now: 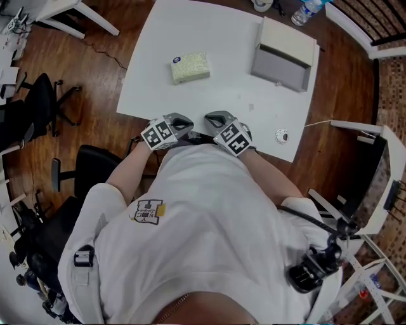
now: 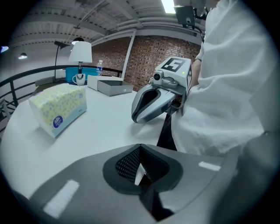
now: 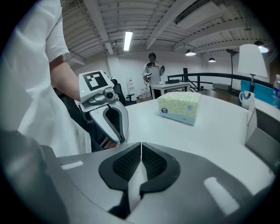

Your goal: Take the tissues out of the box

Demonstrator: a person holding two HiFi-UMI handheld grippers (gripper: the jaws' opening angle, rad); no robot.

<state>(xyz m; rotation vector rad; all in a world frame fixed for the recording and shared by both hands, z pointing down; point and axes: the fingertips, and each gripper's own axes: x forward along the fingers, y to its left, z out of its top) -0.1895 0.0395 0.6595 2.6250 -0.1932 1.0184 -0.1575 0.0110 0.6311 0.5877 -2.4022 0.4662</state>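
Observation:
A pale yellow-green tissue box [image 1: 190,67] lies on the white table [image 1: 216,89], toward its far left; it also shows as the box [image 2: 58,108] in the left gripper view and the box [image 3: 179,106] in the right gripper view. Both grippers rest at the table's near edge, close to the person's body, well short of the box. My left gripper [image 1: 184,122] is shut with nothing between its jaws [image 2: 140,164]. My right gripper [image 1: 212,119] is shut and empty too [image 3: 141,164]. Their tips point toward each other.
A grey open-lidded box [image 1: 283,58] stands at the table's far right. A small round object [image 1: 282,135] lies near the right front corner. A bottle [image 1: 306,11] stands by the far edge. Black chairs [image 1: 44,101] stand left of the table. A person [image 3: 152,74] stands far off.

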